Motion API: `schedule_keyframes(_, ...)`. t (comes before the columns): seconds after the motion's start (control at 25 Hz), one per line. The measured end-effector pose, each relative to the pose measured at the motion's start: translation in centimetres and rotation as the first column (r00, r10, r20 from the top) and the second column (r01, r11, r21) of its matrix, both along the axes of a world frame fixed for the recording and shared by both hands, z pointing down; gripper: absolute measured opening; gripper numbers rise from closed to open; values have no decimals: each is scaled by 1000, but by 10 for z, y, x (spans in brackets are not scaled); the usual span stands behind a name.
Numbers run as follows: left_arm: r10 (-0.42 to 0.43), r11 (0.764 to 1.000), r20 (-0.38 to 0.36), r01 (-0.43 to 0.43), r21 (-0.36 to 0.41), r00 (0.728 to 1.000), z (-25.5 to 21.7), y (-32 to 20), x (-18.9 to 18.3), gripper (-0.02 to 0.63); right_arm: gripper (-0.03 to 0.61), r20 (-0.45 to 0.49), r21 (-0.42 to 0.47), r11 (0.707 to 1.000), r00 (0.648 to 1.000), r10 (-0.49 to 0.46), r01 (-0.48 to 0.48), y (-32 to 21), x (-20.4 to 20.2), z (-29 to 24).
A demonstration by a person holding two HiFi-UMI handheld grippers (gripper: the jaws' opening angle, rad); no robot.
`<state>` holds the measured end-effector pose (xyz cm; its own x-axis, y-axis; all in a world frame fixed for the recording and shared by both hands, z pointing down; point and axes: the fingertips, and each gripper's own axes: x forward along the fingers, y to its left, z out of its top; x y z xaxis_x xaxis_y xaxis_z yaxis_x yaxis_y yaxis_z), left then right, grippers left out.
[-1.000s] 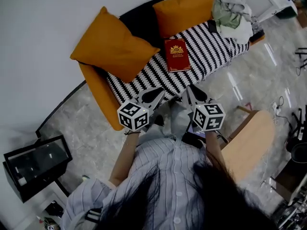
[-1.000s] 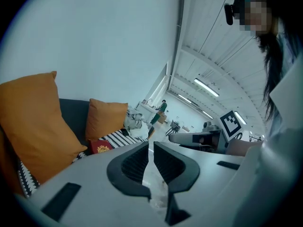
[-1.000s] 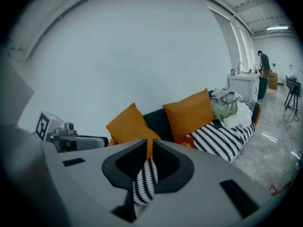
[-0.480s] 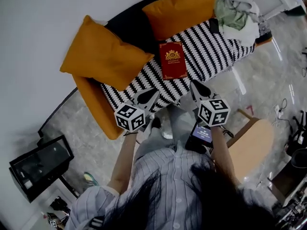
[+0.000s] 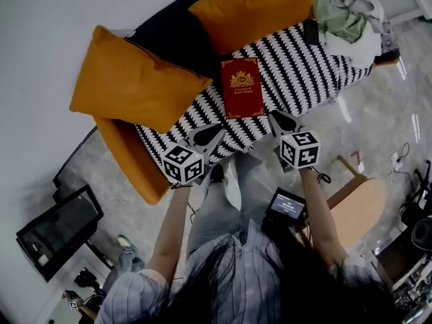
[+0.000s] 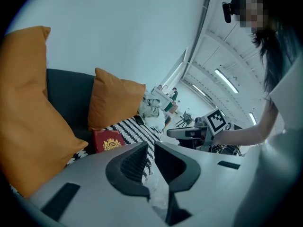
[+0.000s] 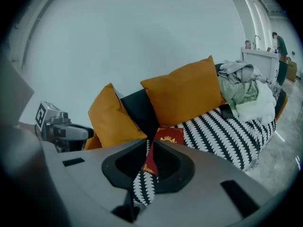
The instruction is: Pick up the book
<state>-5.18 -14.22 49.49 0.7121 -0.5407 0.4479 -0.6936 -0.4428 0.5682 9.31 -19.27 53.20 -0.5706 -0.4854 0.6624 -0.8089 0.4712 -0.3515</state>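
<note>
Head view: the red book (image 5: 242, 86) lies flat on the striped sofa cover (image 5: 304, 63); the left gripper (image 5: 214, 132) and right gripper (image 5: 277, 119) flank its near edge without touching it.
Left gripper view: jaws all but together, nothing between them.
Right gripper view: jaws closed, empty — book straight ahead.

shirt (image 5: 253, 255): pale (thin stripes) | hair (image 5: 317, 282): long, dark | grippers (image 5: 214, 132) (image 5: 277, 119): grey, marker cubes (image 5: 183, 164)

Red book (image 5: 242, 86), cover: gold crest, lines of gold lettering under it, too small to read.
Cube (image 5: 183, 164) on left claw (image 5: 214, 133) and cube (image 5: 300, 149) on right claw (image 5: 275, 118): black-and-white square markers only, no letters or digits.
Small screen (image 5: 287, 206) at the person's waist: lit, nothing legible.
</note>
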Motion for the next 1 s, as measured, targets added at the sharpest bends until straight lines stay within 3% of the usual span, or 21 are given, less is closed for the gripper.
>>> schedule_keyframes(0.4,37,991,78,-27,-128,996,104,-39,3,92,51,15,-125,992,999,-31,33,-38,1,105)
schedule_keyframes(0.68,101,972,112,-74,-221,989,179,-56,1,124,54,60,-236,972,998,24,-9,-61,4,180)
schedule_keyframes(0.84,122,954,116,-84,-288,986,218,-61,7,174,135,56,-270,962,998,-23,37,-68,6,213)
schedule_keyframes(1.0,101,938,90,-65,-339,991,245,-66,10,220,175,48,-304,950,997,-62,73,-71,1,241)
